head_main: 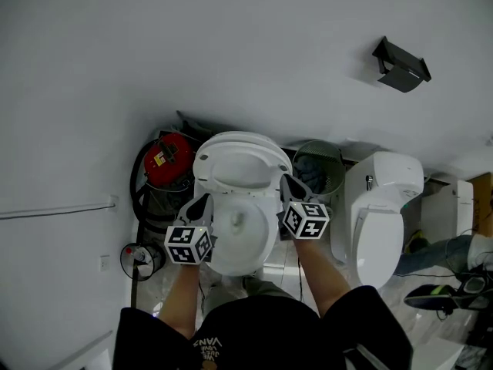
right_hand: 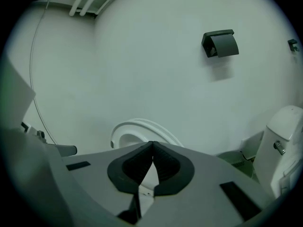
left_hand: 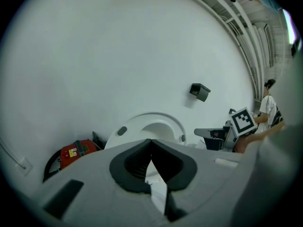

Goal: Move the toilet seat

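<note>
White wall [head_main: 231,45] fills most of what we see, bare except for a black paper holder [head_main: 401,65] mounted high on the right. Below it, on a pale tiled floor [head_main: 286,262], stands the toilet [head_main: 240,241] we are working on. A red canister [head_main: 166,159] with a dark hose is crowded in on its left, a mesh wastebasket [head_main: 320,168] stands just beside it on the right, and a second toilet [head_main: 381,214] sits further right.

The toilet seat [head_main: 239,149] is tipped upright against the wall, its underside and small bumpers facing us above the open bowl. The left gripper [head_main: 203,201] is at the seat's left edge and the right gripper [head_main: 286,179] at its right edge. Each has its jaws pressed together with nothing between them. From its own camera, each gripper appears just short of the ring, though we cannot tell whether either tip touches it.

We judge the seat to be at the raised end of its travel. If it is to come down, the next move calls for hooking both closed tips over the rim and drawing it forward evenly, then slowing it near the bowl so it does not slam.
</note>
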A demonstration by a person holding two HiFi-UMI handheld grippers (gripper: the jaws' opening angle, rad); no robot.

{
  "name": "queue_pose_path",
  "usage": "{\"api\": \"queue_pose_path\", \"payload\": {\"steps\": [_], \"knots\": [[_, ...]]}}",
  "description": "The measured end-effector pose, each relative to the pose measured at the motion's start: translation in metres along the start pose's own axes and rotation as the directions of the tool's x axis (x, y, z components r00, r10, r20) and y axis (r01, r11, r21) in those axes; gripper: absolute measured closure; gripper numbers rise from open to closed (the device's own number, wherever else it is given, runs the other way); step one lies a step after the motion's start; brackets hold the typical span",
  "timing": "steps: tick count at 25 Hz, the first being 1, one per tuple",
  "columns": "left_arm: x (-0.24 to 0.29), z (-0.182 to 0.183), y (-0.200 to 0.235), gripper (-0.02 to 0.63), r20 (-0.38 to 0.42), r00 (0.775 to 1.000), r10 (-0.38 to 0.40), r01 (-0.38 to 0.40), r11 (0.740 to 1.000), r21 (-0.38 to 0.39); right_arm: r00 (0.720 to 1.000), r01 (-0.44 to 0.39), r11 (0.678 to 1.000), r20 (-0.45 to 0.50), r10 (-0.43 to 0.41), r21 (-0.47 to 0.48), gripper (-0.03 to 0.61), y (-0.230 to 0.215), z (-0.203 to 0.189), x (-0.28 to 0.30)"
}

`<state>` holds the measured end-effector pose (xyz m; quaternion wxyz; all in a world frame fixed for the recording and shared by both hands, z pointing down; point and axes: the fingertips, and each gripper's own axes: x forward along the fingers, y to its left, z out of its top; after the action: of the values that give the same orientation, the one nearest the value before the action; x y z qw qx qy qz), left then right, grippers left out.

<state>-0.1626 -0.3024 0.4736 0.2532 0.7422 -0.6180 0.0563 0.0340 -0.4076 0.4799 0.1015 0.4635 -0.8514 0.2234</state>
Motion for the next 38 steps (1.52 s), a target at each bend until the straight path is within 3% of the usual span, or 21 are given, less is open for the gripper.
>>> {"api": "queue_pose_path", "payload": {"steps": [18,38], "knots": [[-0.082,0.021,-0.030,0.614,0.018,0.992,-0.126,0.123,0.985,0.123,0.997,0.014,1.000,0.070,-0.012,-0.028,0.580,0.069,0.003,-0.113],[-0.190,-0.008,-0.052,0.614,0.016,0.980,-0.199,0.191,0.957,0.216,0.986,0.079,0.997,0.146,-0.079,0.004,0.580,0.137,-0.036,-0.225]]}}
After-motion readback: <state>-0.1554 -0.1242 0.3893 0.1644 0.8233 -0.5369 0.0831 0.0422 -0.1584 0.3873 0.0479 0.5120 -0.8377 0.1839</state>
